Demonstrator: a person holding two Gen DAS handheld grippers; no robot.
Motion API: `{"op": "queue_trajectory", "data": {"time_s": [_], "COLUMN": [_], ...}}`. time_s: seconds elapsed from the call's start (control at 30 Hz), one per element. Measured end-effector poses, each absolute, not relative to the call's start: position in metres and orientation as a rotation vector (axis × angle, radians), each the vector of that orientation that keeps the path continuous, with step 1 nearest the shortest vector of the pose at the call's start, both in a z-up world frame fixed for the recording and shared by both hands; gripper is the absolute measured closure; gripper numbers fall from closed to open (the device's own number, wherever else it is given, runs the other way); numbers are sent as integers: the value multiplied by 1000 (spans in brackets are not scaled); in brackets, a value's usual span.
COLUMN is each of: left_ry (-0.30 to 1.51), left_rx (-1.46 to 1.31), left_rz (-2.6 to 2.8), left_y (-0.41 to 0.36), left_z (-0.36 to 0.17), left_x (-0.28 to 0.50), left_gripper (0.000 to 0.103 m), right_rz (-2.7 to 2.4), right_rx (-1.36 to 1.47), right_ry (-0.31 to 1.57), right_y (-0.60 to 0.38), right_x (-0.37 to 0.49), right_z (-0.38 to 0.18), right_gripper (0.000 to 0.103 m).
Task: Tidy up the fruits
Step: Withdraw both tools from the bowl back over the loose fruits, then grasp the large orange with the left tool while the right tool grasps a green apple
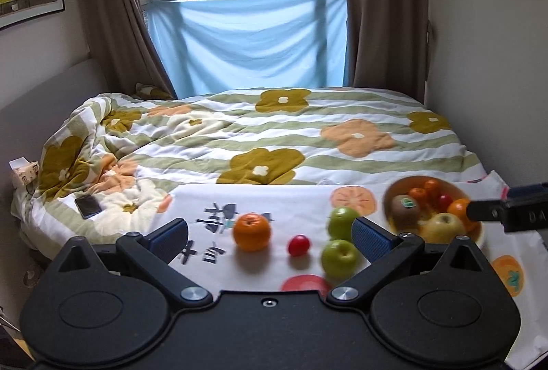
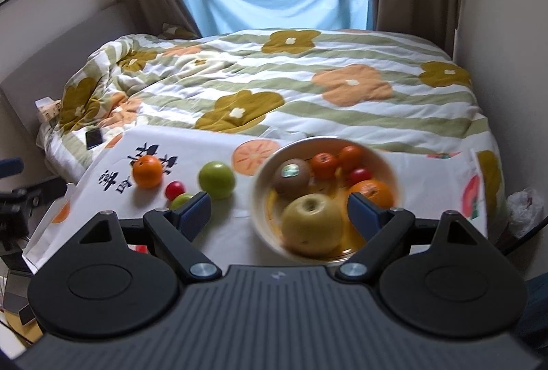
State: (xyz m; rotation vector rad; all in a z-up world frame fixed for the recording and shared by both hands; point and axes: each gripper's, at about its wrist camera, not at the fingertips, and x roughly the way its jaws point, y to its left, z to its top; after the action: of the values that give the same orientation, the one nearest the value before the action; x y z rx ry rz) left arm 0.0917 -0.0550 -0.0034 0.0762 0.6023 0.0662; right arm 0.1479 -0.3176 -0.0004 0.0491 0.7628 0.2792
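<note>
Seven fruits (image 2: 311, 227) in bowl (image 2: 260, 216)

White printed cloth (image 1: 301, 205) ahead of the left claw carries large dark CJK characters (image 1: 219, 216), partly hidden by the orange (image 1: 251, 231); not legible enough to transcribe. Right gripper (image 1: 513, 210), at far right, shows embossed letters "DA", cut off. Kiwi (image 2: 291, 176) in the bowl (image 2: 260, 198) has a sticker, unreadable.

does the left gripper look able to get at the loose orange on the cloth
Probably yes. The left gripper is open, and the orange sits apart from the red fruit, with nothing between it and the fingers.
</note>
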Motion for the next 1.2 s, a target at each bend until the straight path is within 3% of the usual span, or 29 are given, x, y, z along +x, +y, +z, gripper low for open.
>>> {"op": "queue_trajectory", "data": {"time_s": [0.4,0.73,1.03,1.2], "left_ry": [710,835,925,955], "left_rx": [85,87,102,94], "left_rz": [-86,-212,-304,-324], "left_y": [16,38,35,33], "left_z": [-33,-86,-121,-131], "left_x": [154,220,258,270], "left_gripper": [1,8,17,32], "right_rz": [202,119,63,44], "right_rx": [86,69,87,97], "right_ry": [858,944,1008,1028], "right_y": [-232,-183,-172,-168], "right_x": [164,193,210,212], "right_z": [-32,-72,-98,-105], "right_gripper": [1,2,4,4]}}
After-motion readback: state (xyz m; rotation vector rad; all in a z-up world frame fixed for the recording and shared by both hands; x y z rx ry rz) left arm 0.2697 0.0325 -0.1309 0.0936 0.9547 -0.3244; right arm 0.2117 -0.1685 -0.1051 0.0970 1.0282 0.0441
